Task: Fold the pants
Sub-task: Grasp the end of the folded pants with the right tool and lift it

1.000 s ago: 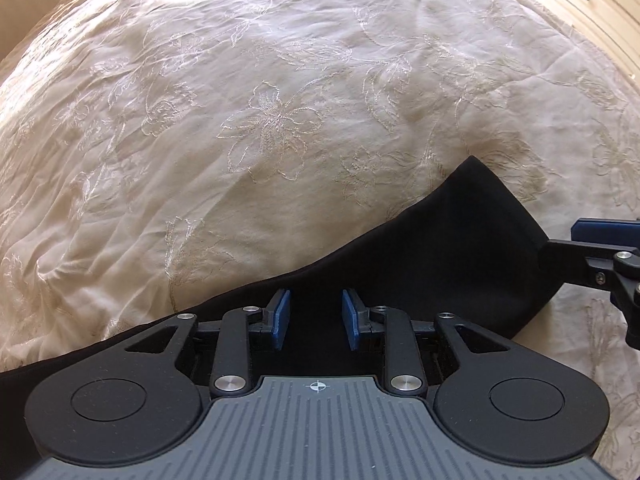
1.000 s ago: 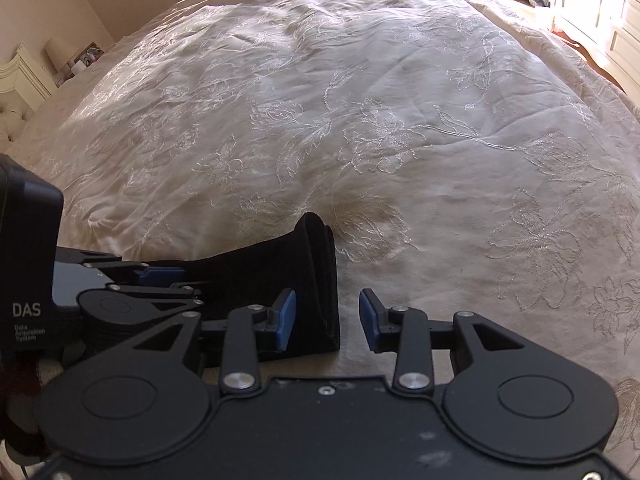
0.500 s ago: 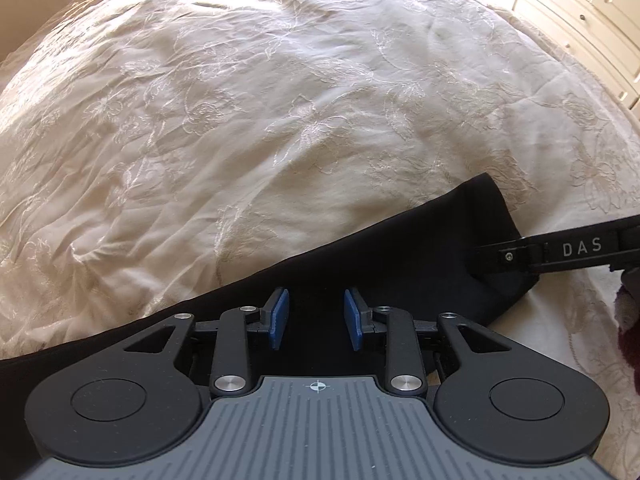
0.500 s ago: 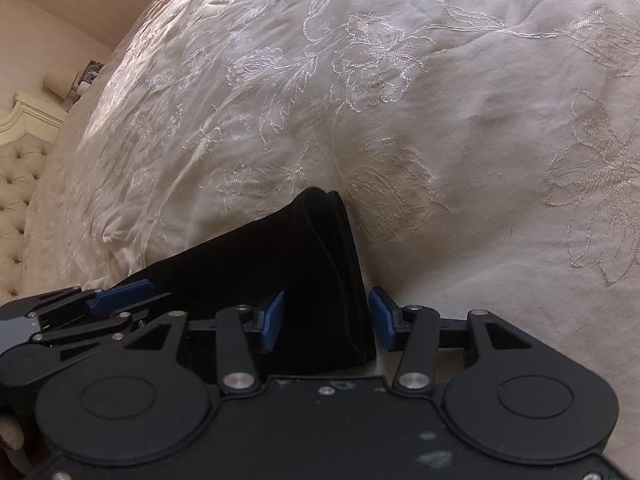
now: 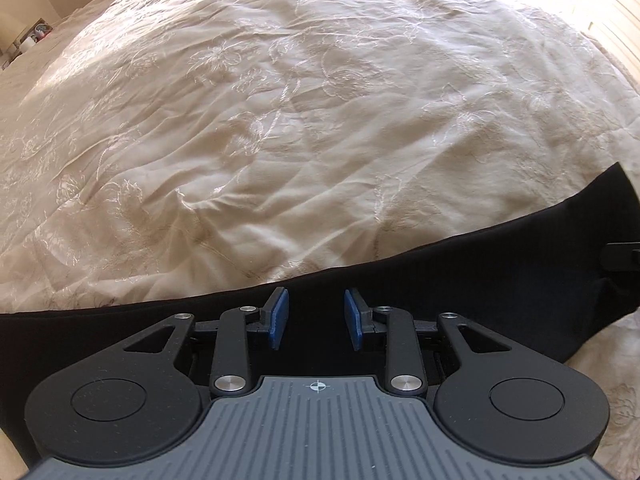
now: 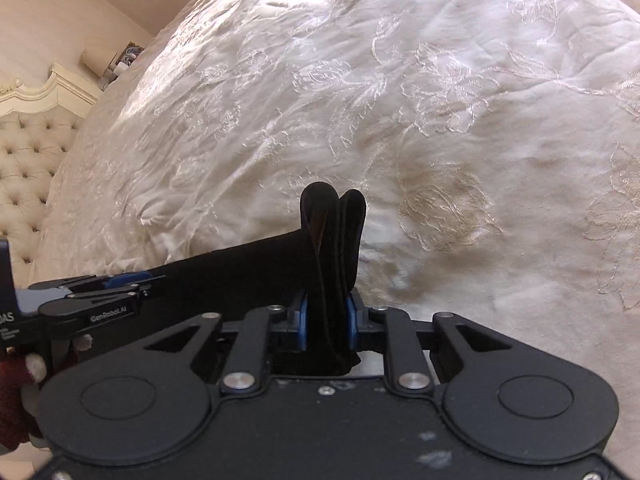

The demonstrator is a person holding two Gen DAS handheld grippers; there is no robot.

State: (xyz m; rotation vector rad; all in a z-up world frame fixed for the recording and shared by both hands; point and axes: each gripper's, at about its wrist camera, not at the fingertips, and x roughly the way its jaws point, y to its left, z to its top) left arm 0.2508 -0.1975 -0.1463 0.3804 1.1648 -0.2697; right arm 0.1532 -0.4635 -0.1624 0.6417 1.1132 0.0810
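The black pants lie as a long dark band across the near part of the cream bedspread. My left gripper is open, its blue pads apart just above the fabric. My right gripper is shut on the end of the pants, whose folded layers stick up between the pads. The left gripper also shows at the left of the right wrist view, over the pants. A bit of the right gripper's body shows at the right edge of the left wrist view.
The embroidered cream bedspread fills both views. A tufted headboard and a bedside shelf with small items stand far left. Pale cabinet fronts are at the far right beyond the bed edge.
My right gripper has closed on the end of the pants, which was loose between its open pads before. The left gripper stays open and has shifted left along the fabric.
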